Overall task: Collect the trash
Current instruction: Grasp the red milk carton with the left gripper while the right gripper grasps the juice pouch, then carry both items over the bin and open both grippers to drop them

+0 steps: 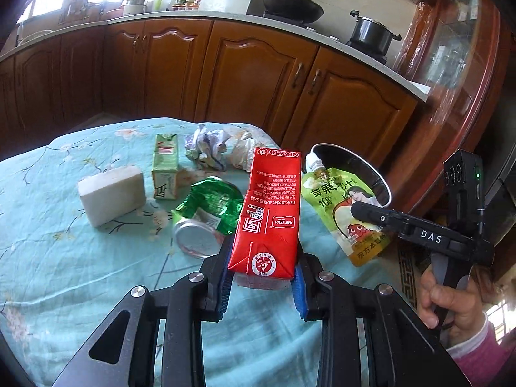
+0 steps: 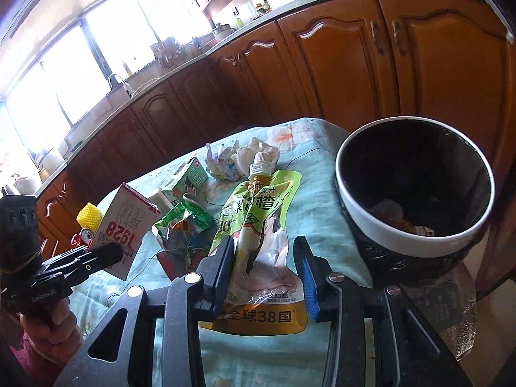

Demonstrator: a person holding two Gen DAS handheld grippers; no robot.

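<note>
Bin (image 2: 361, 225) holds scraps (image 2: 403, 222) at its bottom.

The bin (image 2: 416, 193) stands at the table's right edge with its mouth wide open and nothing above it, so the way in from overhead is free. Between bin and clutter runs a bare strip of cloth (image 2: 325, 200). To the left it's crowded: crushed can (image 1: 206, 216), green carton (image 1: 165, 164) and white block (image 1: 111, 193) sit close together, with crumpled paper (image 1: 209, 145) behind them near the far edge. Narrow gaps only there. The near side of the table (image 1: 64, 274) lies bare, open for an approach. The cabinets (image 1: 258, 74) stand beyond the far edge with a gap between.
</note>
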